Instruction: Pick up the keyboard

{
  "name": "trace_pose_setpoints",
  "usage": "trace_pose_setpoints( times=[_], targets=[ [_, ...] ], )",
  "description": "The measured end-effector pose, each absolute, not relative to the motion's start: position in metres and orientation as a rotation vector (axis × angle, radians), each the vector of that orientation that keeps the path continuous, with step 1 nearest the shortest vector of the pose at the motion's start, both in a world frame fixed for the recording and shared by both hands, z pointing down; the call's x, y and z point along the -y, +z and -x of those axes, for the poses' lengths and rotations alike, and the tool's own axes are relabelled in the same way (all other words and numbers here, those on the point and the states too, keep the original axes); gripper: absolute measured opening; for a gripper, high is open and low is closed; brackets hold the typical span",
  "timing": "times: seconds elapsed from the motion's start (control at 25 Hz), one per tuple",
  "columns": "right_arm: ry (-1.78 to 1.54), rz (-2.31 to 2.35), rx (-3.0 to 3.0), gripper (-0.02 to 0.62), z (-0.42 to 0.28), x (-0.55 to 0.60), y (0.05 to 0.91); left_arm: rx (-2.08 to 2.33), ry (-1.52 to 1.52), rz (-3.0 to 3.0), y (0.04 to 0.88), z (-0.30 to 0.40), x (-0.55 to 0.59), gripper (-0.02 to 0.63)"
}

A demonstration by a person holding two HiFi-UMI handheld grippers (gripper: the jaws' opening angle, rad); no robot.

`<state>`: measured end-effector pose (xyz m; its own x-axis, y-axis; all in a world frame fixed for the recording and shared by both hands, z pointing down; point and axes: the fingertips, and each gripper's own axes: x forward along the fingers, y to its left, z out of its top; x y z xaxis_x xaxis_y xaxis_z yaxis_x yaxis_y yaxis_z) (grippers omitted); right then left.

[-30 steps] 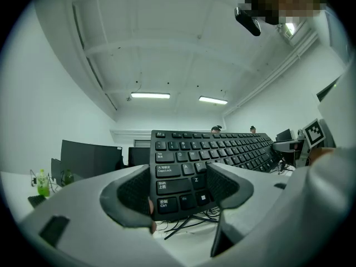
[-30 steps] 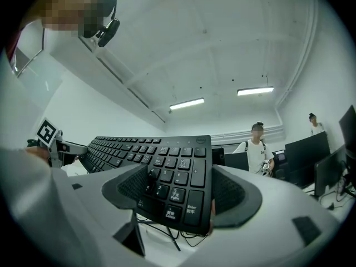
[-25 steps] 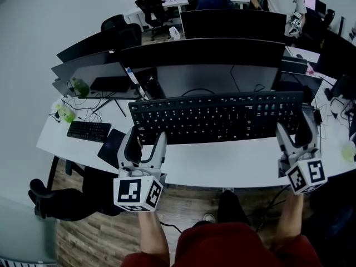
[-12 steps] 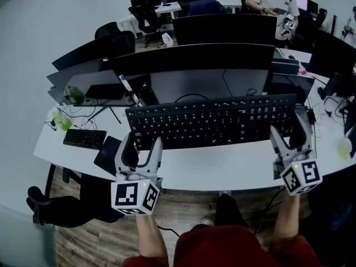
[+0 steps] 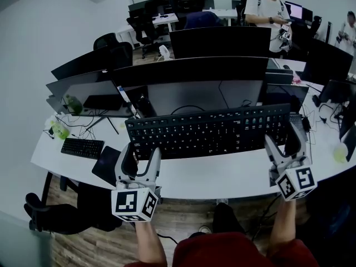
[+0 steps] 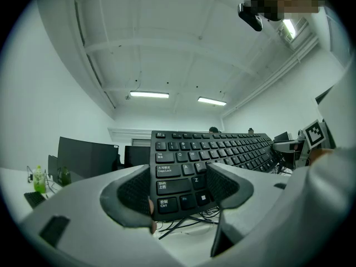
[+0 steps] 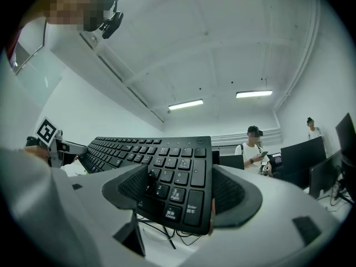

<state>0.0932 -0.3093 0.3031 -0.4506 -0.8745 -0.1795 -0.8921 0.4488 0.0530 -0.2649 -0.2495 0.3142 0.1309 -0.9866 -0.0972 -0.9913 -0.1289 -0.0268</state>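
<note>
Above the desk (image 5: 222,174), the keyboard (image 5: 208,131) is held between my two tongs, keys towards me, and it looks clear of the desk's surface. My left gripper (image 5: 142,156) is clamped on the Ctrl-and-Shift corner, and my right gripper (image 5: 285,143) is clamped on the number-pad end. To lift well, I reckon both hands should rise from the desk at one pace, with an even squeeze, so the board does not tilt or slip from the pads.
</note>
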Motion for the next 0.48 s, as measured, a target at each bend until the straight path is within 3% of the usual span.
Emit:
trace_pose_setpoints(
  times=[0.48],
  targets=[
    [0.232,1.583,-2.56,0.353,-0.0969,0.3036,0.2983,-2.006,0.096,2.312,0.3127,0.2621,0.2469,0.305]
  ],
)
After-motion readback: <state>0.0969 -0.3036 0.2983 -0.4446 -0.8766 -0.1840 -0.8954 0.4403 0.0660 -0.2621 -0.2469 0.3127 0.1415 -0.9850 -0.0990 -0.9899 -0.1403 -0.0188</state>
